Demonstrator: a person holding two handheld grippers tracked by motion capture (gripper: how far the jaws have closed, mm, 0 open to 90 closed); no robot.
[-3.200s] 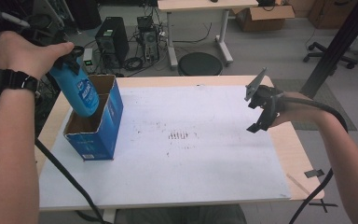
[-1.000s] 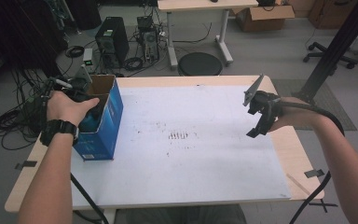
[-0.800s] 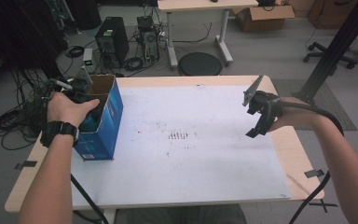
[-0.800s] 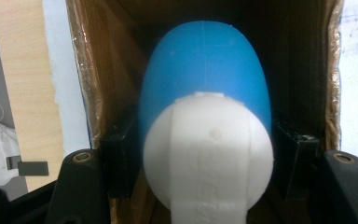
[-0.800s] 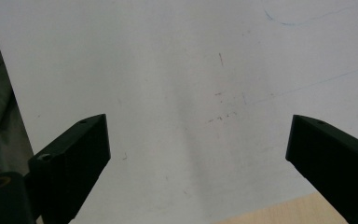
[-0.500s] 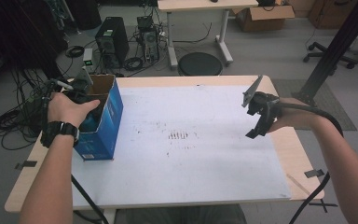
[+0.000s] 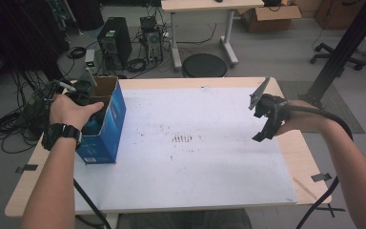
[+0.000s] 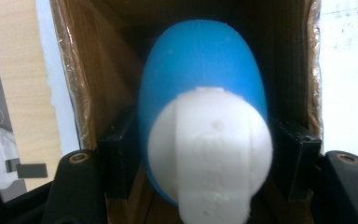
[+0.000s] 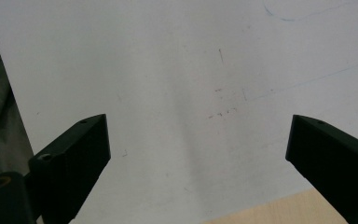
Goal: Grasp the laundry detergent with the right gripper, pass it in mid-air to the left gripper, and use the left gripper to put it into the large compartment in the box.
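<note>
A blue bottle point(image 8: 200, 70) with a white cap point(image 8: 209, 149) stands inside the open blue cardboard box point(image 7: 108, 129) at the table's left edge. My left gripper point(image 8: 200, 140) reaches down into the box point(image 8: 98, 70), with a black pad on each side of the bottle. Its jaws have just been opening a little, and the pads still lie against the bottle. In the high view a hand covers the left gripper point(image 7: 82, 95) at the box's mouth. My right gripper point(image 7: 263, 129) hovers open over the right side of the white sheet point(image 9: 177, 70), nothing between its jaws.
The white sheet point(image 7: 195, 157) covers most of the wooden table point(image 7: 310, 157). Bits of black tape point(image 7: 321, 177) stick near the right and left edges. Beyond the far edge are a round stool point(image 7: 205, 64), computer towers point(image 7: 114, 43) and cables on the floor.
About three seconds ago the left hand held the blue bottle above the box; it now sits down inside. Over the last second neither hand has visibly moved.
</note>
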